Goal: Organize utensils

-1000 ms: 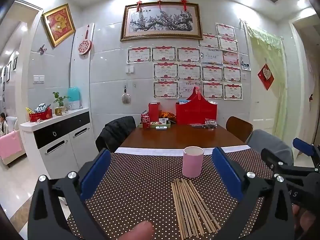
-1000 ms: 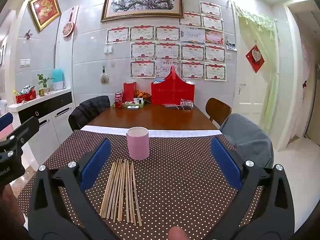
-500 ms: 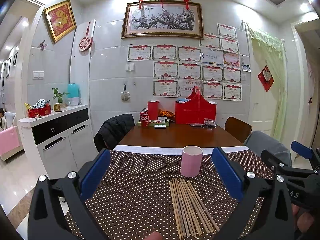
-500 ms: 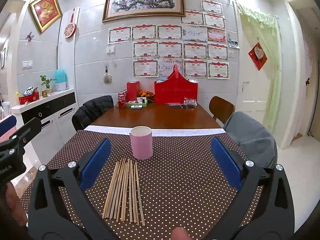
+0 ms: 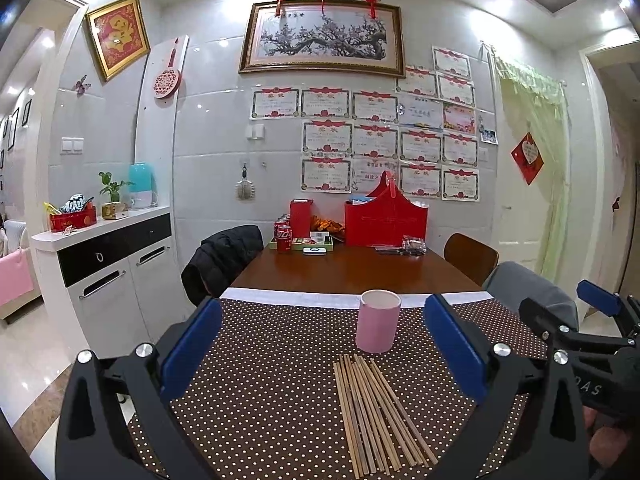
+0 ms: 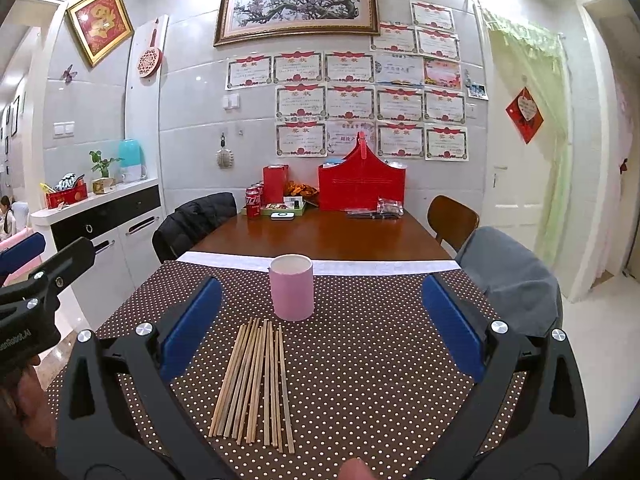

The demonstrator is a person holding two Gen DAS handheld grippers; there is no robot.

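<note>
Because the chopsticks (image 6: 253, 384) lie loose in a flat fan on the dotted tablecloth (image 6: 380, 360), with their far tips close to the pink cup (image 6: 291, 287) but not touching it, we judge the cup is where they are meant to go, and that none has gone in yet, as far as we can see past its rim. The cup stands upright, just beyond the bundle, its open mouth ready to take them end first.

We hold both tools back from the work. Our right gripper (image 6: 322, 328) is spread wide with nothing between its blue pads (image 6: 190, 330); the sticks lie toward its left pad and the cup sits between the two, farther off. Our left gripper (image 5: 322, 346) is equally wide and empty, with the bundle lying toward its right pad. Each tool shows at the edge of the other's view, so they sit side by side at the near edge.

The brown, white-spotted cloth covers only the near part of the wooden table (image 6: 320, 236); a white strip marks its far edge. At the far end against the tiled wall stand a red box (image 6: 362, 184), cola cans (image 6: 253, 202) and a small tray. A chair with a black jacket (image 6: 196, 224) stands on the left, a grey-covered chair (image 6: 516, 276) on the right, a white cabinet (image 6: 104, 224) farther left, and certificates and a framed painting (image 6: 296, 0) hang above.
</note>
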